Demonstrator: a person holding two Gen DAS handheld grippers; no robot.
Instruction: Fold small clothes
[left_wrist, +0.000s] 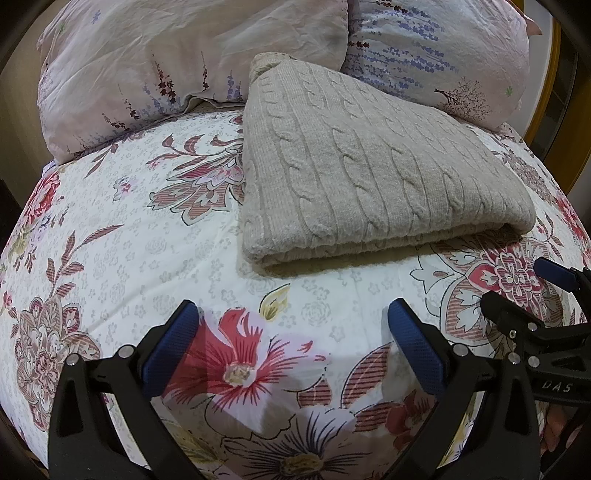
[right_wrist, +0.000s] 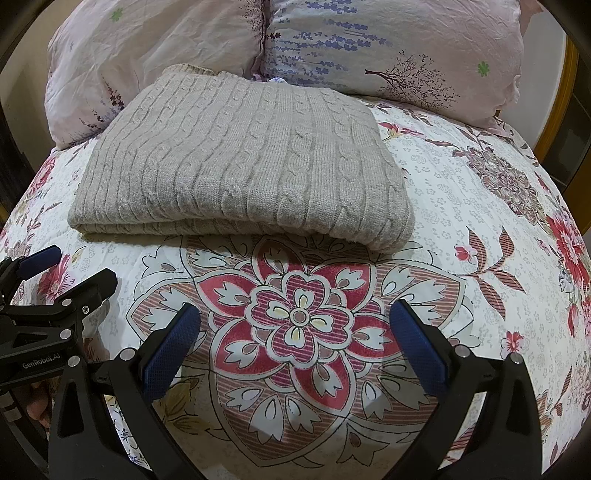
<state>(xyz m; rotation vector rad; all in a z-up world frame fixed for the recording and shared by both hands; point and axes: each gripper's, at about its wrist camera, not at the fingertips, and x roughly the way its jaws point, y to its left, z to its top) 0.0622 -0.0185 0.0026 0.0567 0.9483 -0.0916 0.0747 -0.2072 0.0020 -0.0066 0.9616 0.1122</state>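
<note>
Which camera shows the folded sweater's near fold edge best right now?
Right wrist: the cable-knit sweater sits whole and central, its near fold unobstructed. Left wrist shows the sweater off to the right, more foreshortened.

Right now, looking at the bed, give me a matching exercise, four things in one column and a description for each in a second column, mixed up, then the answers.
Column one:
1. sweater
2. pillows
3. bedspread
4. left gripper

Column two:
A. pale pink, lavender print, at the head of the bed
B. open, holding nothing, above a red flower
C. beige cable knit, folded
D. white with big red and pink flowers

Pairs: 1-C, 2-A, 3-D, 4-B
</note>
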